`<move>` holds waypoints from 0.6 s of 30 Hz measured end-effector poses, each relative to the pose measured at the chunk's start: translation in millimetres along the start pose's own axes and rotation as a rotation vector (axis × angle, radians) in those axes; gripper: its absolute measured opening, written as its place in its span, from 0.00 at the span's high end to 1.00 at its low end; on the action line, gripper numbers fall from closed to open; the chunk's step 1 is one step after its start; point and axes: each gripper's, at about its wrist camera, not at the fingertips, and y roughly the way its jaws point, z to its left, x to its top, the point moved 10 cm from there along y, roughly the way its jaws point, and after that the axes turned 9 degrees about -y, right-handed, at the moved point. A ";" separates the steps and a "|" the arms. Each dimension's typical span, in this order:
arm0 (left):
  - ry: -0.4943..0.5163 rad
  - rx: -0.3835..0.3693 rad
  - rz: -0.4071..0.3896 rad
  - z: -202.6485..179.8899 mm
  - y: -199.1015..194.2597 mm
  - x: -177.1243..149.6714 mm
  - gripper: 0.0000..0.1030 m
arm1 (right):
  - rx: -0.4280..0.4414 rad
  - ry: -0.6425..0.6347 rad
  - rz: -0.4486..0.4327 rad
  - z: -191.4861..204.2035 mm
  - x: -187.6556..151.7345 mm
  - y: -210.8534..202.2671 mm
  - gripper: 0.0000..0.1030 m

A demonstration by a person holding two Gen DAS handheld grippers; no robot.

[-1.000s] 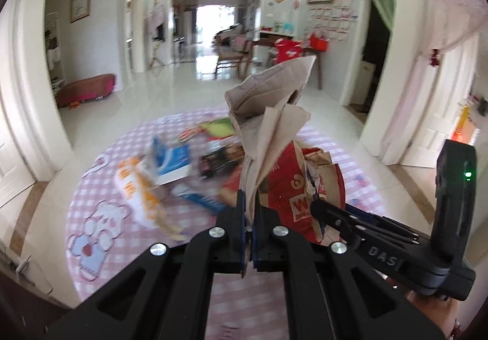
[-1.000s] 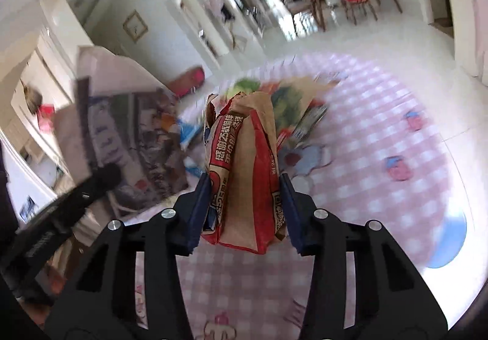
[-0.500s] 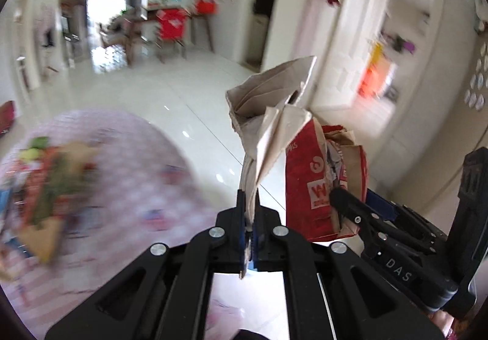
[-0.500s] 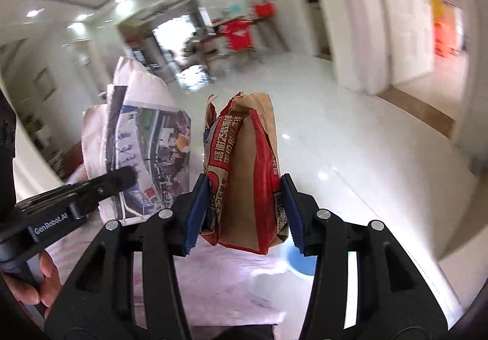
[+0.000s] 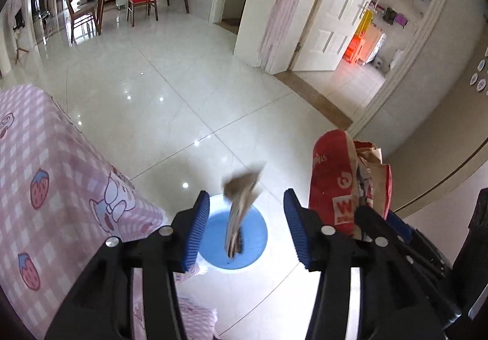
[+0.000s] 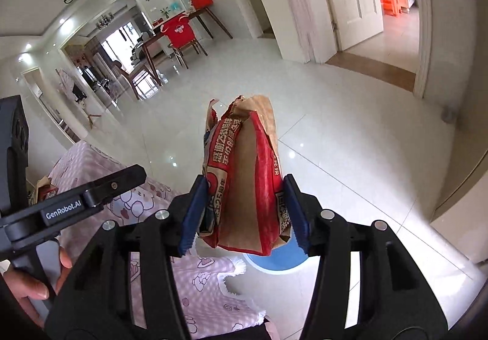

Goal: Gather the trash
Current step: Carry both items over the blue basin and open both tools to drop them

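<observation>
My left gripper (image 5: 246, 227) and right gripper (image 6: 244, 213) are black, with ribbed blue pads (image 5: 199, 230) and silver screws. One arm reads "GenRobot.AI". My hand (image 6: 33, 285) is bare.

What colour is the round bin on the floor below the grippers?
Blue. The round plastic bin shows best in the left wrist view, between the open left gripper fingers.

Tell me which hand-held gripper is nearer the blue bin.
Left. The left hand-held gripper hangs open directly over the blue bin; the right hand-held gripper, clamping the red paper bag, sits off to its side.
</observation>
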 end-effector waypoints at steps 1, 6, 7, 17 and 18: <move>0.002 0.015 -0.004 0.5 2.4 -0.1 0.50 | 0.007 0.003 0.001 -0.1 -2.1 1.8 0.50; 0.013 0.064 -0.033 15.2 -9.1 -7.1 0.42 | 0.037 0.003 0.009 1.5 -1.4 12.2 0.49; 0.014 0.073 -0.042 17.8 -11.1 -7.0 0.42 | 0.040 0.001 0.008 2.6 -0.5 12.9 0.49; -0.027 0.107 -0.082 41.1 -39.8 -2.0 0.39 | 0.068 -0.035 -0.019 33.5 1.4 26.2 0.52; -0.034 0.111 -0.085 44.0 -42.0 -0.8 0.39 | 0.054 -0.030 -0.009 30.9 1.0 32.2 0.49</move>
